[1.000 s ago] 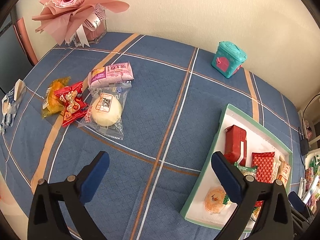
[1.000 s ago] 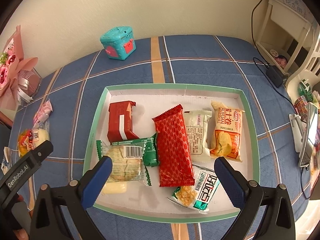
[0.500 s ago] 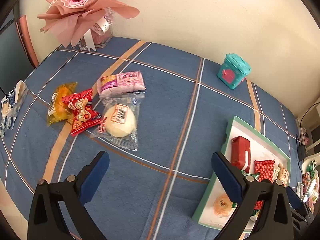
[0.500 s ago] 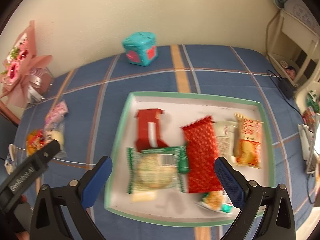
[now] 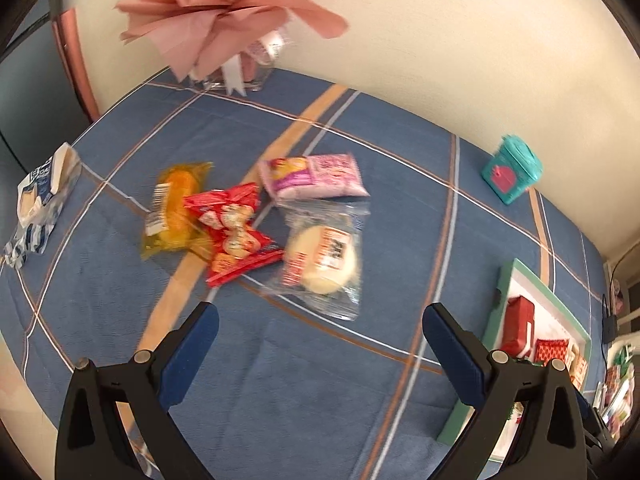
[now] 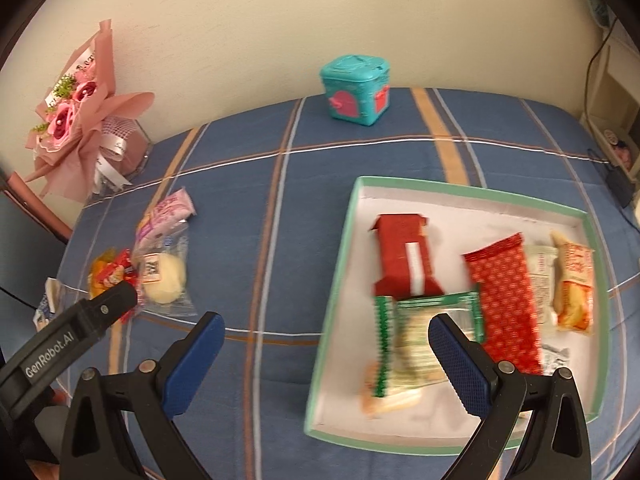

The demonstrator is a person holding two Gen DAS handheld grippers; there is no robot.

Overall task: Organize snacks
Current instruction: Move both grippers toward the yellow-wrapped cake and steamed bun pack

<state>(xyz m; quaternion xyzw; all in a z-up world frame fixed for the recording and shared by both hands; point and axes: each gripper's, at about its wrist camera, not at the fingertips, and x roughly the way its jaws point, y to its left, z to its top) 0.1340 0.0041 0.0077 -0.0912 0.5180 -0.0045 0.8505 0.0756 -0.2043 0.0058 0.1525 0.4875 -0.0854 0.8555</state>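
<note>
Loose snacks lie on the blue cloth: a clear-wrapped round bun (image 5: 324, 264), a red packet (image 5: 232, 232), an orange packet (image 5: 172, 212) and a pink packet (image 5: 312, 176). My left gripper (image 5: 320, 344) is open and empty, just short of the bun. A green-rimmed white tray (image 6: 340, 280) holds a red box (image 6: 404, 260), a red wafer pack (image 6: 504, 300), a green pack (image 6: 416, 332) and other packs. My right gripper (image 6: 328, 352) is open and empty over the tray's left rim. The left gripper's body (image 6: 68, 336) shows in the right wrist view.
A pink bouquet (image 5: 224, 12) stands at the back left by the wall. A teal box (image 6: 356, 88) sits at the back. A blue-white packet (image 5: 40, 196) lies at the left edge. Shelves and cables are at the far right (image 6: 612, 120).
Both grippers have moved left. The left one has come closer to the loose snacks. The right one has shifted from over the tray to its left rim.
</note>
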